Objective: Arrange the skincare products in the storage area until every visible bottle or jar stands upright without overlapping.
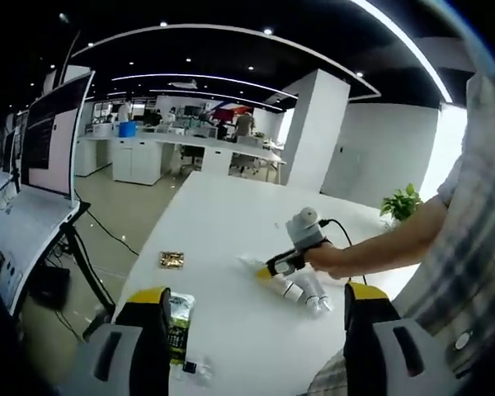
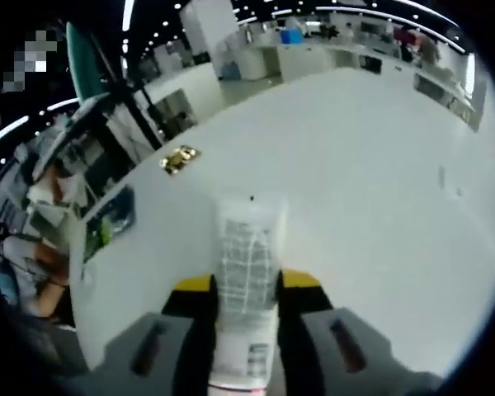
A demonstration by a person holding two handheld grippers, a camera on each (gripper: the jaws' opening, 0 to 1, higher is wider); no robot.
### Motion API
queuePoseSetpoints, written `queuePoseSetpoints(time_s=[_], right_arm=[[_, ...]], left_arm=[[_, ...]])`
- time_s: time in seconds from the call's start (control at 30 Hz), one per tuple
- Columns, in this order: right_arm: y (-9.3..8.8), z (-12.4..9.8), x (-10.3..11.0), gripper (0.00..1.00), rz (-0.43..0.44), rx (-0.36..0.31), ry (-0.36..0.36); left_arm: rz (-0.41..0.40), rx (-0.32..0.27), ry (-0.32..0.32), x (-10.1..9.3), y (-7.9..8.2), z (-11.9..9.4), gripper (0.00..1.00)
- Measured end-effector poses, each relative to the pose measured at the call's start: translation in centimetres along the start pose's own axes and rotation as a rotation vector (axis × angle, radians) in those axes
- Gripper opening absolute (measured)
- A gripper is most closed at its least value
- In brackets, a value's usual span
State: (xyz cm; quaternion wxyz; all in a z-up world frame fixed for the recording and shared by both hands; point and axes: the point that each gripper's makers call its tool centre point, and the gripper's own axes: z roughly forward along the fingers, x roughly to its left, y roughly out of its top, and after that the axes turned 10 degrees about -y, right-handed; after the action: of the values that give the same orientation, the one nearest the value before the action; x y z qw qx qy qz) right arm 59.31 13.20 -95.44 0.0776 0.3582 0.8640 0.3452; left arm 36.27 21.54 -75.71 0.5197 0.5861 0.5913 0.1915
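Observation:
My right gripper [image 2: 247, 287] is shut on a white tube [image 2: 247, 235] with fine print, which lies along the jaws and sticks out past their yellow tips. In the left gripper view the right gripper [image 1: 272, 268] shows low over the white table [image 1: 223, 214], held by a person's hand, with the white tube [image 1: 249, 262] in its tips. Two more white tubes [image 1: 307, 294] lie flat on the table just beside it. My left gripper [image 1: 260, 318] stands open near the table's front edge, with nothing between its jaws.
A green sachet [image 1: 180, 323] lies by my left jaw and appears again as the green sachet [image 2: 111, 219] at the table's edge. A small gold packet [image 1: 172, 260] lies further out, the same gold packet [image 2: 179, 158]. A monitor on a stand [image 1: 54, 136] is off the table's left side.

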Motion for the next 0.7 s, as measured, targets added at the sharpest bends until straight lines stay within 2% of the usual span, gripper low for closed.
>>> queuePoseSetpoints(time_s=[0.1, 0.17, 0.3, 0.4, 0.53, 0.7], right_arm=[[1.2, -1.3, 0.8, 0.25, 0.035, -0.069, 0.033], [2.7, -2.5, 1.7, 0.25, 0.090, -0.142, 0.085], [5.4, -5.4, 4.1, 0.26, 0.111, -0.251, 0.181], [7.0, -7.5, 5.9, 0.26, 0.099, -0.317, 0.245], [8.9, -11.0, 9.6, 0.26, 0.072, -0.390, 0.381], [10.2, -14.6, 12.8, 0.26, 0.035, -0.460, 0.502]], left_arm=[[-0.040, -0.025, -0.014, 0.0, 0.2, 0.2, 0.87], [-0.053, -0.035, -0.021, 0.0, 0.3, 0.3, 0.87], [-0.079, -0.058, -0.036, 0.1, 0.6, 0.5, 0.86], [-0.105, -0.070, -0.056, 0.0, 0.6, 0.7, 0.86], [-0.133, -0.092, -0.089, -0.2, 0.9, 1.1, 0.85], [-0.178, -0.154, -0.152, 0.1, 2.5, 1.7, 0.83]])
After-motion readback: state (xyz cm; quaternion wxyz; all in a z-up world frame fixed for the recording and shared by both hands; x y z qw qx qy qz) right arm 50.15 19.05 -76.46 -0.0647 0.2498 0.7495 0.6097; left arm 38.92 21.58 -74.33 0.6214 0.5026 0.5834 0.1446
